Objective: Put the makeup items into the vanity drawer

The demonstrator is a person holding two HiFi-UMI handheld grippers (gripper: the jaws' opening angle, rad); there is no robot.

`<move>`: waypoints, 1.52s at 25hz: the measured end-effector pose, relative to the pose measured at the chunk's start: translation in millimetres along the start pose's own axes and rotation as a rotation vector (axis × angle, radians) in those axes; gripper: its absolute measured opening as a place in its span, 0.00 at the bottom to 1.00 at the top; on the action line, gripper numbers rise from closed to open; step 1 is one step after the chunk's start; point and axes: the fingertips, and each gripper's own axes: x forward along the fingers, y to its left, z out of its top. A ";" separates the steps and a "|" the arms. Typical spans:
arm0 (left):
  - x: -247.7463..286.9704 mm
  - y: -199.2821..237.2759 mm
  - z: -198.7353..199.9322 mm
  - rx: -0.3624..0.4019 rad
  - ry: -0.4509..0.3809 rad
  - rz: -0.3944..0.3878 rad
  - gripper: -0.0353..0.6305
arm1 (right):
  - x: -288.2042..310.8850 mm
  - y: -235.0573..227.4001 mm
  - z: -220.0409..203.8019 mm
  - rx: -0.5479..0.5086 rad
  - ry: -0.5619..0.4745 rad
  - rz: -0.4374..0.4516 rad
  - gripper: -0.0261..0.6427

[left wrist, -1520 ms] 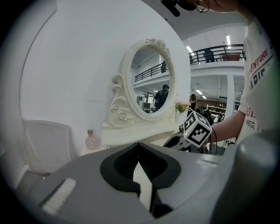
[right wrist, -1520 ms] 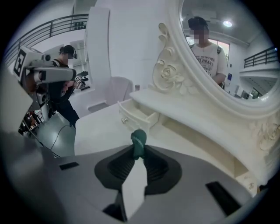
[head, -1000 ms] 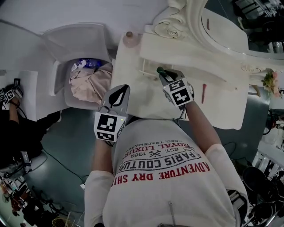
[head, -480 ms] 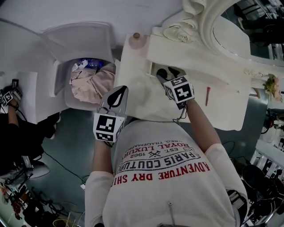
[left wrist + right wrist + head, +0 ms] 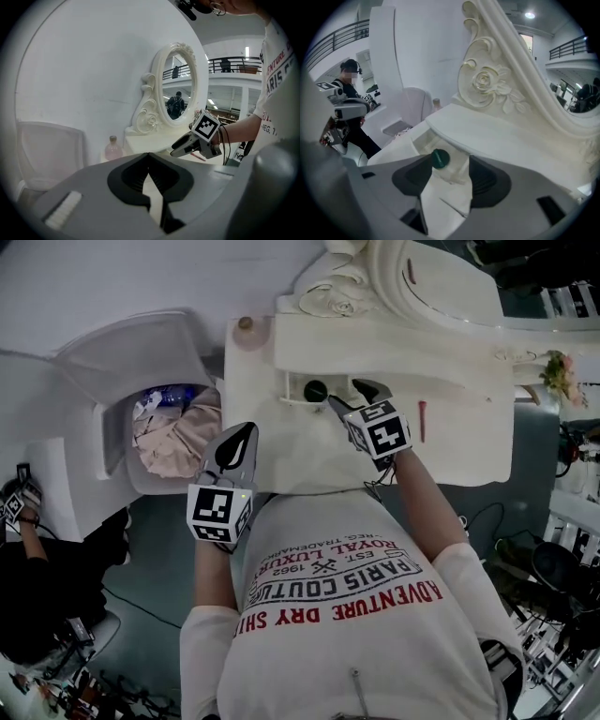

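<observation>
A small open drawer [image 5: 289,390] sticks out of the white vanity's front edge. In it lies a round dark green makeup item [image 5: 315,390]. My right gripper [image 5: 352,393] hovers just right of the drawer, jaws still opening, pads off the item. In the right gripper view the green item [image 5: 439,158] sits close by the left jaw of my right gripper [image 5: 450,164], inside the drawer [image 5: 417,140]. My left gripper [image 5: 246,430] hangs shut and empty over the vanity's left front part, and in its own view its [image 5: 149,155] tips meet. A red pencil [image 5: 421,421] lies on the top, to the right.
A pink bottle [image 5: 246,326] stands at the vanity's back left corner. The ornate oval mirror [image 5: 431,287] rises at the back. A white chair [image 5: 141,352] piled with clothes [image 5: 169,432] stands left of the vanity. Another person [image 5: 28,512] is at far left.
My right gripper held the green item over the vanity a second ago. Its jaws have since opened and the item now lies in the drawer. The left gripper has hardly moved.
</observation>
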 end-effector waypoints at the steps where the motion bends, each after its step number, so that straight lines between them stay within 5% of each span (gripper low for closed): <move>1: 6.4 -6.1 3.0 0.012 0.002 -0.018 0.07 | -5.6 -9.1 -6.7 0.018 0.002 -0.014 0.38; 16: 122.4 -146.3 49.9 0.097 -0.008 -0.243 0.07 | -80.6 -149.9 -154.8 0.276 0.096 -0.158 0.38; 28: 155.5 -205.6 40.7 0.083 0.033 -0.212 0.07 | -72.2 -171.4 -223.4 0.344 0.167 -0.078 0.36; 34: 151.1 -209.0 36.7 0.071 0.040 -0.185 0.07 | -73.8 -173.3 -235.2 0.328 0.208 -0.126 0.12; 38: 145.0 -206.1 36.7 0.074 0.033 -0.177 0.07 | -77.8 -169.2 -234.3 0.348 0.207 -0.115 0.12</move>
